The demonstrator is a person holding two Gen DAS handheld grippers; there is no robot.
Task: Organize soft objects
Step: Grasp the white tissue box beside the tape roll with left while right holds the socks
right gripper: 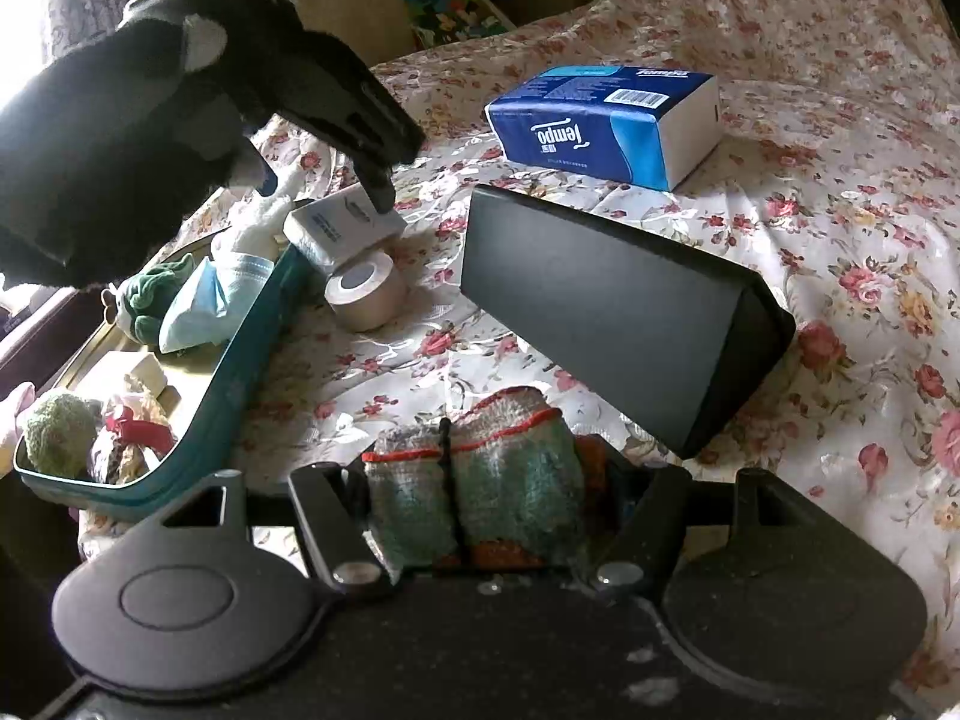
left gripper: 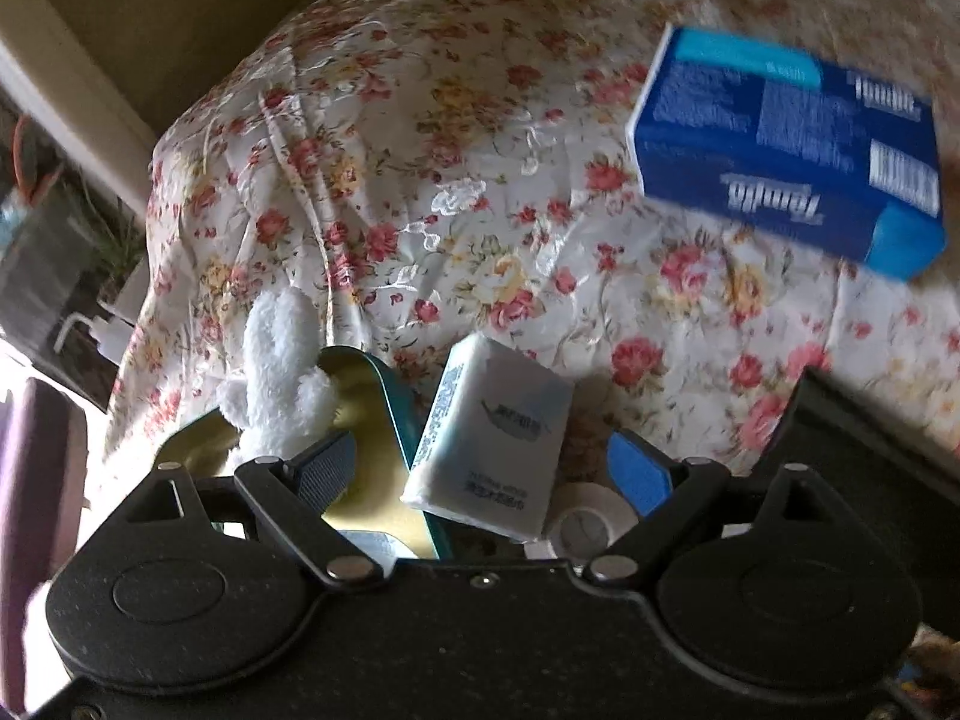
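Note:
My left gripper [left gripper: 483, 457] stands open over a small white tissue pack [left gripper: 489, 444] that leans on the rim of a teal tray [left gripper: 401, 414]; its pads flank the pack without touching it. A white plush [left gripper: 276, 369] pokes up from the tray. In the right wrist view, one of the left fingertips [right gripper: 379, 192] hovers at the same pack [right gripper: 339, 228]. My right gripper [right gripper: 480, 498] is shut on a green rolled cloth with red trim [right gripper: 486, 480], low over the flowered bedspread.
A blue tissue box [right gripper: 606, 120] lies further back on the bed. A black case [right gripper: 618, 312] sits ahead of the right gripper, a tape roll [right gripper: 363, 288] beside the tray [right gripper: 240, 384]. Inside the tray are a face mask [right gripper: 210, 306] and green plush items.

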